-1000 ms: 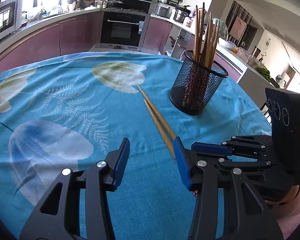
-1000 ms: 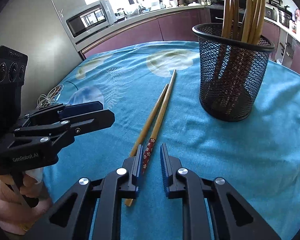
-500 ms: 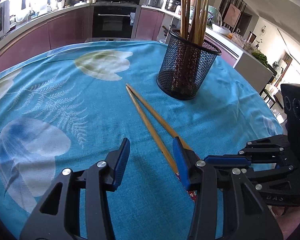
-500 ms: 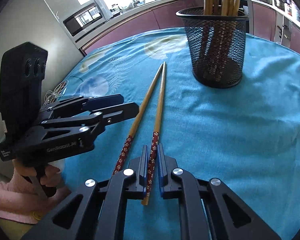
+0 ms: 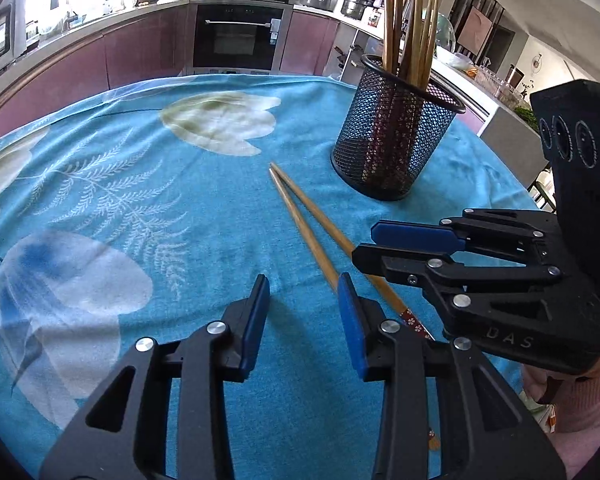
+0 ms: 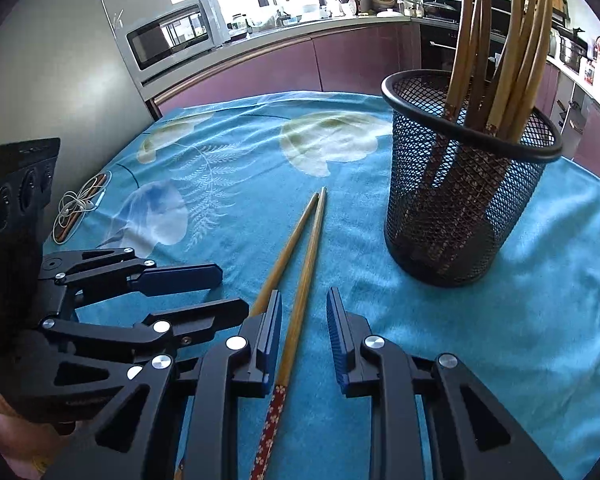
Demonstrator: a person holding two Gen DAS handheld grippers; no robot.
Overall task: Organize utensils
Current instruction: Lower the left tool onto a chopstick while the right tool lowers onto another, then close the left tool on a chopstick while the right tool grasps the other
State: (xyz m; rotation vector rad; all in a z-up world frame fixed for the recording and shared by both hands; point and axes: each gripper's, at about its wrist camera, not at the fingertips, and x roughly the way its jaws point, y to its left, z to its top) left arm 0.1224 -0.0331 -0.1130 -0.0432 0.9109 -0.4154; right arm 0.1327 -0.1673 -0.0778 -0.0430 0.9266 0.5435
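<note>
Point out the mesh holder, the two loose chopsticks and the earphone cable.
mesh holder [image 6: 456, 216]: right wrist view, front wall.
loose chopsticks [image 6: 306, 256]: right wrist view, right stick's bare shaft.
earphone cable [image 6: 78, 204]: right wrist view, coiled loops.

Each wrist camera sits low and close above the tablecloth [image 5: 220, 220], angled down along its fingers toward the far edge. Both views share the chopsticks [image 6: 300, 264] and mesh holder [image 5: 396, 144].

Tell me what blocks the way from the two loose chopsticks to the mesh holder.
Nothing visible does: bare blue tablecloth lies between the two wooden chopsticks and the black mesh holder, whose top stands open among other chopsticks.
</note>
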